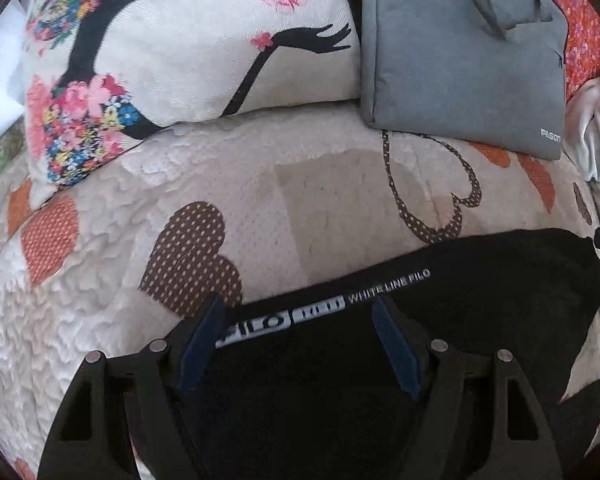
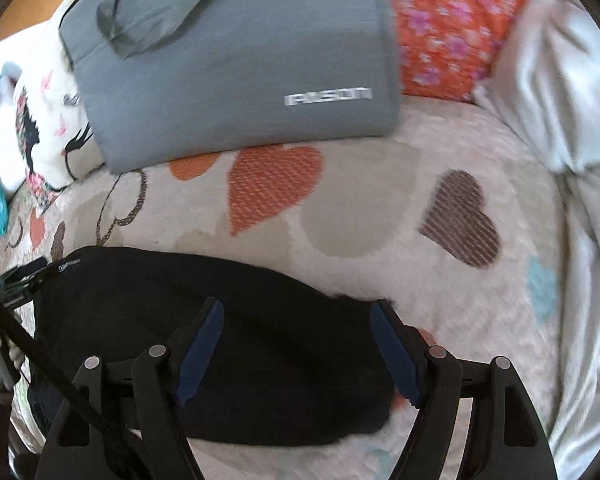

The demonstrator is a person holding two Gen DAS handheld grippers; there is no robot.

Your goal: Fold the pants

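- Pants (image 1: 380, 360) lie bunched on the bed (image 1: 100, 300), near side of the grey bag (image 1: 460, 60).
- Step looks like grab before a fold; next move calls for pinching an edge and spreading the fabric flat.
- Left hand-held gripper (image 1: 300, 312): jaws spread, straddling the waistband print, nothing pinched.
- Right hand-held gripper (image 2: 298, 316): jaws spread over the pants' far edge, nothing pinched.

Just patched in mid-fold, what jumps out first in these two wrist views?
The black pants dominate the foreground of both views, lying on the heart-print bedspread with a white "WHITE LINE FILO" strip along their far edge. Both the left gripper and the right gripper hang open over the fabric. Behind, a silhouette-print pillow sits left of a grey sleeve bag.
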